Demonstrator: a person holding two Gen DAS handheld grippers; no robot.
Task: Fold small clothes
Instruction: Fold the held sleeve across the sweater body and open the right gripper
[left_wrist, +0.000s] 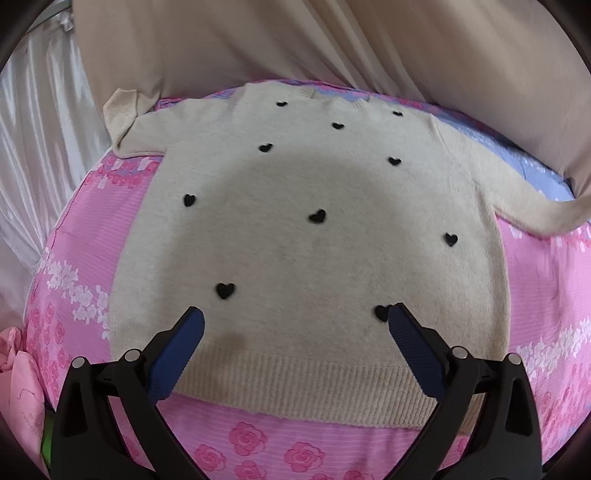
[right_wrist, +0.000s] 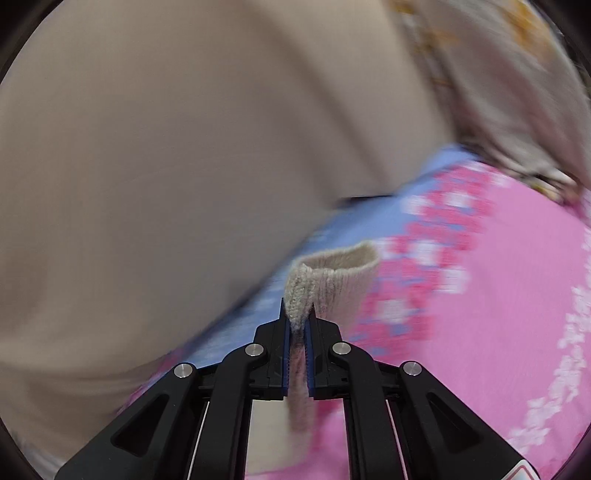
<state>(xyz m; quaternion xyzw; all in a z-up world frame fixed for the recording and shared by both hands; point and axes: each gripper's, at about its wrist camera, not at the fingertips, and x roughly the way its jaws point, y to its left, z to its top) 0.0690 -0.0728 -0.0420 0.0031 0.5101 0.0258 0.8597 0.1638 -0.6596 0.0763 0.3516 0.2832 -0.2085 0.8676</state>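
Note:
A small cream knit sweater (left_wrist: 295, 236) with black hearts lies flat, front up, on the pink floral bedsheet (left_wrist: 88, 236). Its ribbed hem is nearest me. My left gripper (left_wrist: 295, 321) is open and empty, hovering just above the hem. The left sleeve (left_wrist: 122, 122) lies folded at the far left. The right sleeve (left_wrist: 535, 210) is stretched out to the right and lifted. My right gripper (right_wrist: 298, 321) is shut on the ribbed cuff (right_wrist: 332, 277) of that sleeve, which sticks out beyond the pads. The right wrist view is blurred.
A large beige pillow (left_wrist: 295, 40) lies along the far side of the bed, also in the right wrist view (right_wrist: 166, 147). White satin cloth (left_wrist: 40, 147) hangs at the left. A patterned cloth (right_wrist: 509, 92) lies at the far right.

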